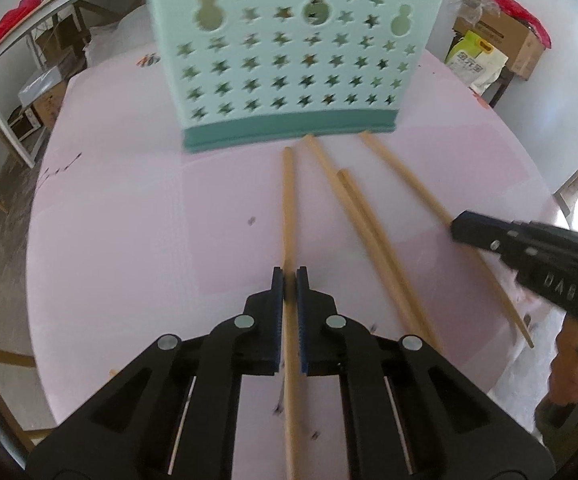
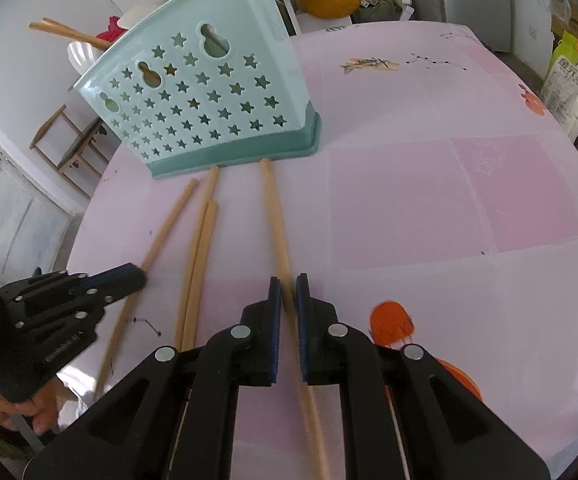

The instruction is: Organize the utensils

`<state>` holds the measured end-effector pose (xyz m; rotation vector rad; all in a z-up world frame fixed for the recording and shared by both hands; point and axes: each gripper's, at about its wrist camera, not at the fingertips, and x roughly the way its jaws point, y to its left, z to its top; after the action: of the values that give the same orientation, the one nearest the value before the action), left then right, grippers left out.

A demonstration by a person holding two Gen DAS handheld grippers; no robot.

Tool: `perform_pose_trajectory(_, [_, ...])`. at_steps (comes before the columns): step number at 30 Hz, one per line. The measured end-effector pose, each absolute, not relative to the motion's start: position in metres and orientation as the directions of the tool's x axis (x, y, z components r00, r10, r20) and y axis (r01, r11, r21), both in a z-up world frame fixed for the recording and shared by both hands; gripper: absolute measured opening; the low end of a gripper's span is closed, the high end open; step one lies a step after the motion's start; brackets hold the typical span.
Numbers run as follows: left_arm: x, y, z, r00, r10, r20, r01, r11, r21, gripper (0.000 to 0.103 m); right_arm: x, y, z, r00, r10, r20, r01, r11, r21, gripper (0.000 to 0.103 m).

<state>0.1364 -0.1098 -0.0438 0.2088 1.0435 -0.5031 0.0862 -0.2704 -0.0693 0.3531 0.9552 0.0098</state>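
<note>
Four wooden chopsticks lie on the pink table [image 1: 129, 208] before the mint star-holed basket [image 1: 289, 60]; the left gripper [image 1: 289, 280] pinches the leftmost chopstick [image 1: 287, 200] — the right gripper [image 2: 288, 284] pinches the rightmost chopstick [image 2: 275, 216]; two more [image 2: 201, 248] lie between.

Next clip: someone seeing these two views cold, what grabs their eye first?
The mint-green star-punched utensil holder stands at the far side of the pink table. Four wooden chopsticks fan out from its base toward the cameras. The left claw is shut on the leftmost chopstick, the right claw on the rightmost chopstick.
</note>
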Motion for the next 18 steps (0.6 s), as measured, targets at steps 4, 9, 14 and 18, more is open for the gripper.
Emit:
perform_pose_trajectory(4, [0.129, -0.08, -0.046, 0.406, -0.265, -0.875, 0.457, 0.888, -0.057, 0.005, 0.074, -0.277, -0.067, 0.546, 0.155, -0.823, 0.153, 0.948, 0.281, 0.008])
perform_pose_trajectory(9, [0.129, -0.062, -0.045, 0.391, -0.262, -0.882, 0.462, 0.885, -0.058, 0.012, 0.071, -0.279, -0.066, 0.509, 0.177, -0.842, 0.123, 0.954, 0.275, 0.016])
perform_pose_trajectory(14, [0.14, -0.067, -0.044, 0.405, -0.255, -0.878, 0.457, 0.888, -0.047, 0.015, 0.088, -0.269, -0.064, 0.521, 0.146, -0.841, 0.098, 0.968, 0.229, 0.027])
perform_pose_trajectory(18, [0.154, -0.08, -0.043, 0.412, -0.248, -0.877, 0.472, 0.881, -0.027, 0.015, 0.104, -0.264, -0.063, 0.531, 0.122, -0.839, 0.089, 0.976, 0.198, 0.027])
